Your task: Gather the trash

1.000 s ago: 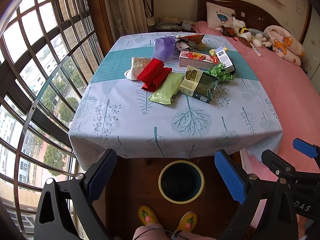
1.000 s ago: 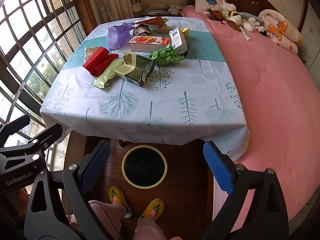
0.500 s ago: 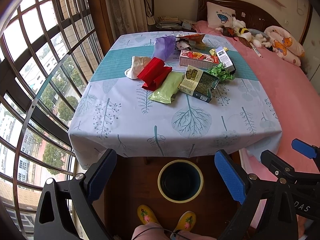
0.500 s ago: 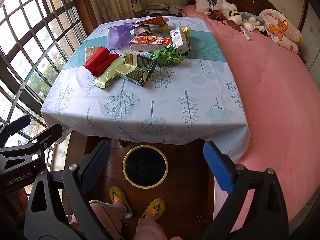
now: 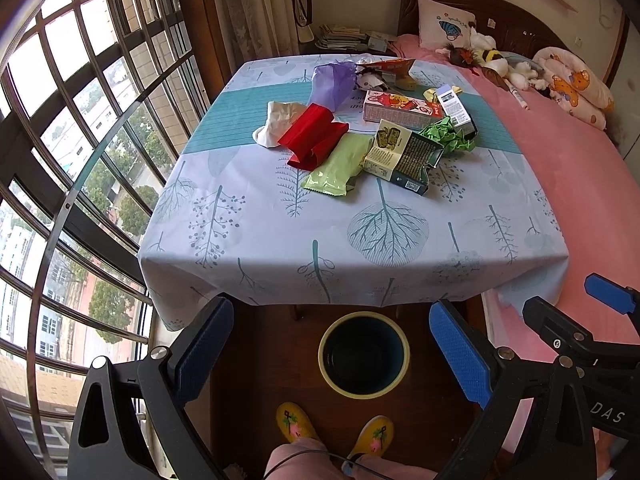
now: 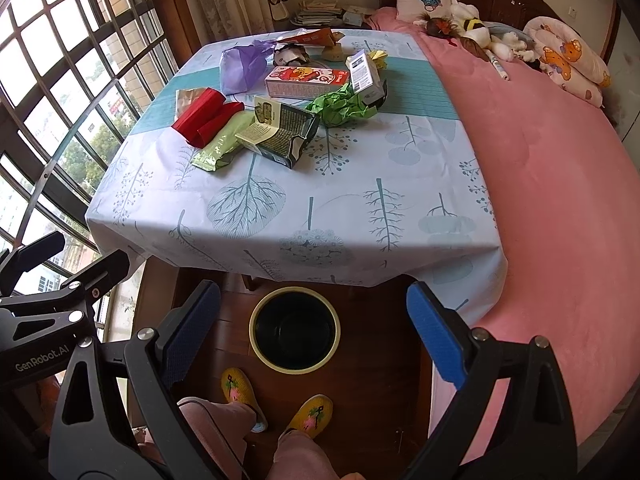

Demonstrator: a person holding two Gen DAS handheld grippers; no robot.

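Trash lies in a heap on the far half of the table (image 5: 256,236): a red packet (image 5: 314,140), a light green wrapper (image 5: 340,166), an open dark carton (image 5: 402,156), crumpled green paper (image 5: 448,136), a pink box (image 5: 400,107) and a purple bag (image 5: 332,82). The same heap shows in the right wrist view, with the red packet (image 6: 204,116) and carton (image 6: 280,132). An empty dark bin (image 5: 364,354) with a yellow rim stands on the floor below the table's near edge, also in the right view (image 6: 295,330). My left gripper (image 5: 332,344) and right gripper (image 6: 314,330) are open and empty, held above the bin, well short of the trash.
A pink bed (image 5: 572,184) with soft toys (image 5: 496,64) borders the table on the right. Barred windows (image 5: 80,140) run along the left. The person's yellow slippers (image 5: 296,420) stand on the wooden floor by the bin. The right gripper's fingers (image 5: 608,292) show at the left view's right edge.
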